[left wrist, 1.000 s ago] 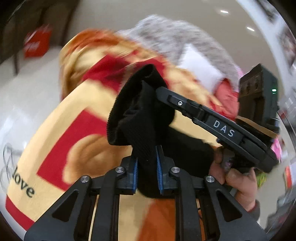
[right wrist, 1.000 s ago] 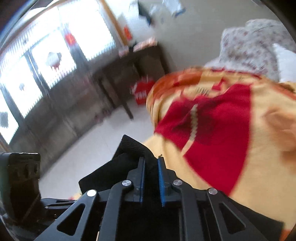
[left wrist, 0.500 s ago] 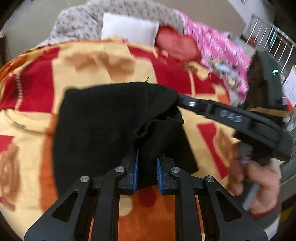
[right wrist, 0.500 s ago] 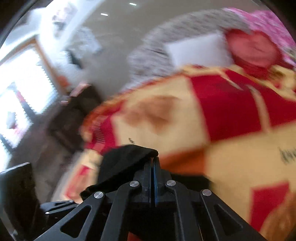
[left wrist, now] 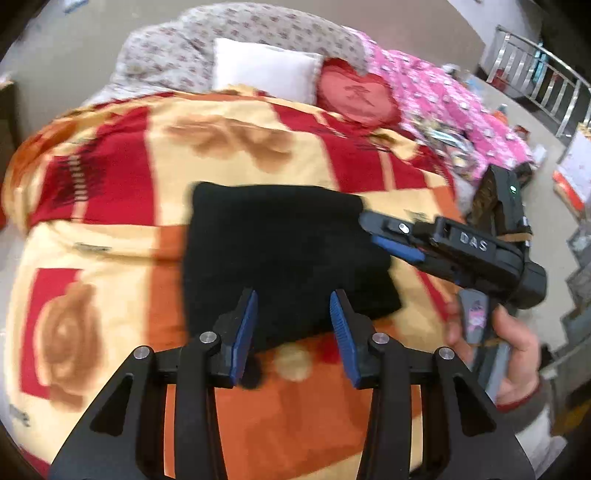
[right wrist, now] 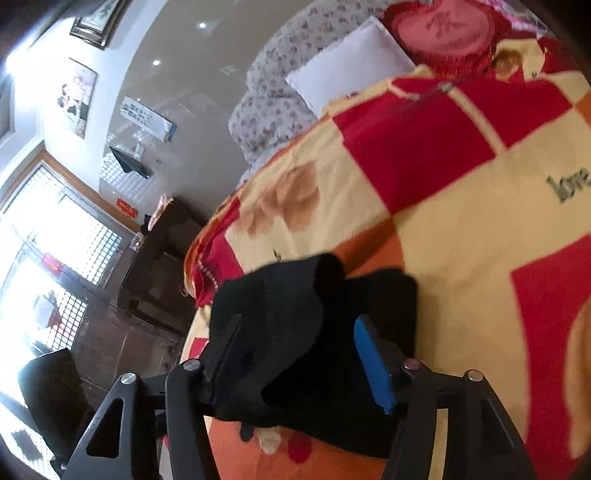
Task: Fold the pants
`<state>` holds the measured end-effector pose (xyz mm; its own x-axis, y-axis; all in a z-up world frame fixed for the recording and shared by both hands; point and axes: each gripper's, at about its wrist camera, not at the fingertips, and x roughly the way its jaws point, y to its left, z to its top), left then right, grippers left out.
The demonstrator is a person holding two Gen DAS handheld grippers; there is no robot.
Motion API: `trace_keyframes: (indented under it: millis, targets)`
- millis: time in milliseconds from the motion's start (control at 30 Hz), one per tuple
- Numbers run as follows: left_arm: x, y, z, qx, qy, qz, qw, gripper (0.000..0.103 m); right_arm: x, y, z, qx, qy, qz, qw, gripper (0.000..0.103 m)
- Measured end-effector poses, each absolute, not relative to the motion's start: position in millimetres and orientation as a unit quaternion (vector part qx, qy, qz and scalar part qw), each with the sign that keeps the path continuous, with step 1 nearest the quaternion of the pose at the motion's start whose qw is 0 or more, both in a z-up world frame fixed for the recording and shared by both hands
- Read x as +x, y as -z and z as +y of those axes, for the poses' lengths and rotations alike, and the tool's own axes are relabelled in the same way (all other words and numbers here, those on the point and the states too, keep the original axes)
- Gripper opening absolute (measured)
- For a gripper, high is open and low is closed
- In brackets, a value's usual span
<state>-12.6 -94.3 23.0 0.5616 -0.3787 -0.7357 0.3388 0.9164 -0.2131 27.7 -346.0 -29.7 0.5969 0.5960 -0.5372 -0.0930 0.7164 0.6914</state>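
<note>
The black pants (left wrist: 280, 251) lie folded into a rough rectangle on the red, yellow and orange blanket (left wrist: 110, 258). My left gripper (left wrist: 293, 299) hovers at their near edge with its jaws opening. The blue pads stand apart on either side of the fabric without pressing it. My right gripper (left wrist: 373, 230), held by a hand (left wrist: 517, 347), sits at the pants' right edge, its jaws also opening. In the right wrist view the pants (right wrist: 369, 291) bunch between the spread jaws of the right gripper (right wrist: 297, 325) and drape over the left finger.
At the bed's far end are a white pillow (left wrist: 266, 70), a red heart cushion (left wrist: 354, 96), a grey floral quilt (left wrist: 240, 33) and a pink quilt (left wrist: 443, 103). A dark cabinet (right wrist: 159, 266) stands beside the bed, and a metal railing (left wrist: 535, 74) at far right.
Both grippers were shut on the pants and swung them across and down onto the blanket. Now both sets of jaws have spread and the pants lie flat.
</note>
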Motion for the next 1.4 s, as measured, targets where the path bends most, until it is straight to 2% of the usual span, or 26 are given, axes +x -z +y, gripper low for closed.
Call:
trace_keyframes:
  millis: [100, 133, 167, 267, 433, 600, 667, 767, 967, 1133, 1233, 1400]
  targets:
    - [-2.4, -10.4, -80.6, -0.029, 0.171, 0.438, 0.882, 0.040, 33.0, 33.2, -322.4, 0.277, -0.204, 0.409, 0.845, 0.059]
    - [-3.8, -7.0, -74.0, -0.035, 0.170, 0.442, 0.880, 0.040, 34.1, 34.1, -316.0, 0.265, -0.201, 0.407, 0.851, 0.051]
    - [-0.8, -2.6, -70.7, -0.041, 0.165, 0.449, 0.877, 0.040, 34.5, 34.8, -308.0, 0.249, -0.199, 0.406, 0.857, 0.028]
    - [3.9, 4.7, -66.9, -0.052, 0.154, 0.462, 0.872, 0.040, 26.5, 25.1, -304.2, 0.234, -0.205, 0.380, 0.871, 0.014]
    - [4.6, -5.7, -74.7, -0.049, 0.157, 0.447, 0.879, 0.040, 11.2, -1.6, -319.6, 0.199, -0.182, 0.351, 0.897, 0.013]
    - [21.3, 14.0, -95.4, -0.031, 0.145, 0.471, 0.869, 0.042, 17.3, 24.8, -335.6, 0.204, -0.147, 0.395, 0.884, 0.014]
    - [23.9, 19.9, -98.5, -0.023, 0.135, 0.472, 0.871, 0.048, 22.9, 35.8, -337.2, 0.199, -0.134, 0.409, 0.880, 0.018]
    - [24.7, 17.1, -93.9, -0.033, 0.138, 0.474, 0.869, 0.049, 15.8, 22.6, -347.6, 0.193, -0.109, 0.396, 0.891, 0.027]
    - [35.4, 5.6, -92.5, -0.029, 0.123, 0.462, 0.878, 0.049, 3.3, -14.2, -342.9, 0.151, -0.120, 0.357, 0.914, 0.027]
    - [51.2, 10.6, -101.1, -0.020, 0.108, 0.460, 0.881, 0.049, 21.1, 2.8, -313.9, 0.104, -0.135, 0.387, 0.906, 0.027]
    - [55.6, 12.7, -103.3, -0.015, 0.100, 0.458, 0.883, 0.054, 30.9, 20.1, -305.8, 0.088, -0.125, 0.408, 0.900, 0.027]
    - [58.6, 14.1, -103.8, -0.013, 0.096, 0.456, 0.885, 0.055, 37.7, 24.3, -301.8, 0.074, -0.117, 0.408, 0.903, 0.028]
